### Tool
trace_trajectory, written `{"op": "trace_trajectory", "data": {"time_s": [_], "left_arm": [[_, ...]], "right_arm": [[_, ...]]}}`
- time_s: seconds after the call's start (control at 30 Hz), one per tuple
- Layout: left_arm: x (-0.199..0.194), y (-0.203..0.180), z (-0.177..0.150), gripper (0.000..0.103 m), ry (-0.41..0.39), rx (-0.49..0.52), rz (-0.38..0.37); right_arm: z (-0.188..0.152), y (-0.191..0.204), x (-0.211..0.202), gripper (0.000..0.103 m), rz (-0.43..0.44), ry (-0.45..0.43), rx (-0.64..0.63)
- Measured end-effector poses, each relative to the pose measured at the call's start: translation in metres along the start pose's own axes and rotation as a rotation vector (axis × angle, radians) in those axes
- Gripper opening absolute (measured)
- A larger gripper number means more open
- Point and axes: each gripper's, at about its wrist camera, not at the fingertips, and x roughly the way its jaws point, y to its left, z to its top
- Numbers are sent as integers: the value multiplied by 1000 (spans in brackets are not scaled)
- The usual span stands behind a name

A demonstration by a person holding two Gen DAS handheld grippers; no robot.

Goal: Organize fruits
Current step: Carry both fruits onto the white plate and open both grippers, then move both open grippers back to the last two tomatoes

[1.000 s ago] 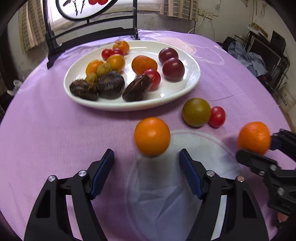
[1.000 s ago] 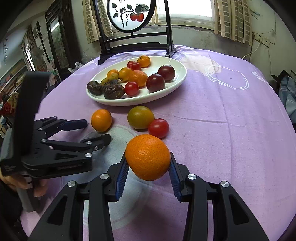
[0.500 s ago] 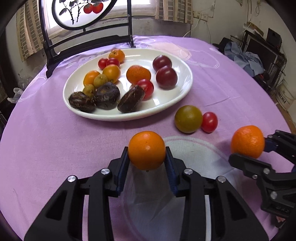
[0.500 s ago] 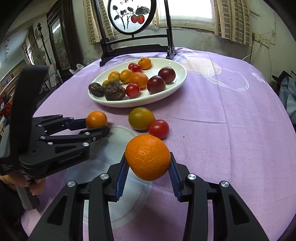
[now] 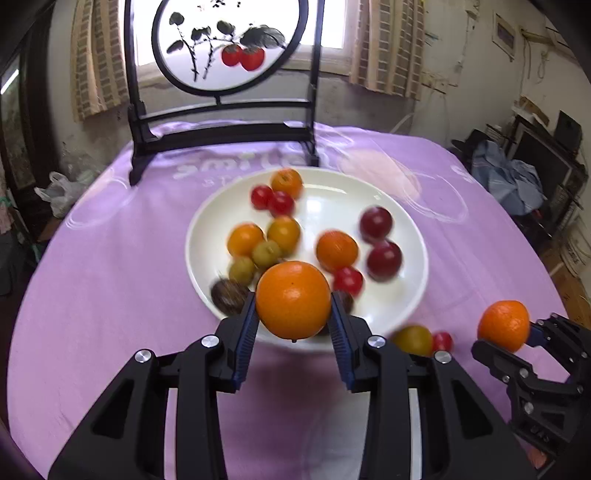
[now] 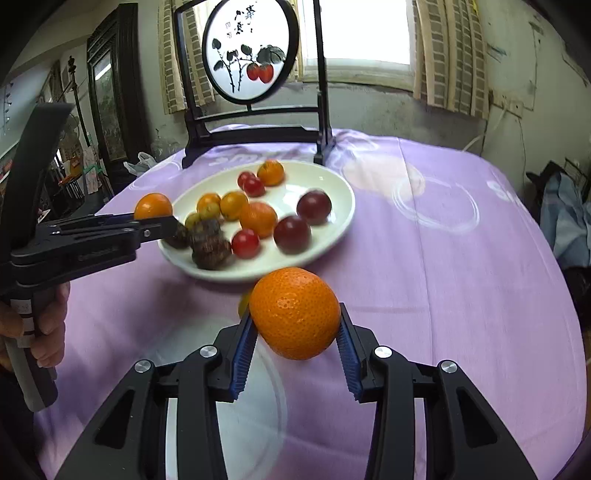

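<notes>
The left gripper (image 5: 293, 319), clenched on a smooth orange (image 5: 293, 300), hangs at the plate's (image 5: 413, 291) near rim, nearer it than the right gripper (image 6: 295, 332), clamped on a tangerine (image 6: 294, 313).

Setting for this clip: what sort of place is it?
Probably a lived-in home room, not a lab. A table under a purple cloth holds a white plate of fruit, a painted screen on a dark stand stands behind it, and a curtained window lights the wall.

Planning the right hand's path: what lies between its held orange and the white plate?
In the right wrist view, only bare purple cloth separates the orange from the plate; a yellow-green fruit peeks out left of the orange.
</notes>
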Motion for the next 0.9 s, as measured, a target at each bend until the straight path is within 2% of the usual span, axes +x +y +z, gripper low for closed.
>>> {"op": "trace_trajectory", "data": {"time_s": [0.27, 0.4, 0.43, 0.47, 0.5, 0.6, 0.73, 0.83, 0.9], "left_arm": [[34, 13, 24, 37, 34, -64, 8], [45, 21, 27, 37, 41, -102, 7], [45, 24, 28, 39, 30, -118, 6], [43, 27, 28, 58, 10, -135, 12], [41, 29, 28, 81, -8, -145, 28], [30, 34, 26, 85, -63, -168, 53], [26, 37, 22, 86, -58, -186, 28], [25, 34, 20, 87, -39, -174, 24], [22, 33, 18, 91, -33, -174, 20]], "right_arm": [[43, 24, 44, 42, 16, 6, -55], [57, 29, 66, 43, 32, 8, -33], [60, 29, 72, 45, 43, 7, -22], [61, 29, 75, 56, 47, 6, -14], [62, 29, 77, 60, 41, 3, -7], [60, 30, 77, 60, 50, -5, 4], [54, 23, 66, 61, 52, -23, 29], [47, 15, 50, 67, 42, -42, 35], [38, 7, 36, 69, 19, -60, 31]]}}
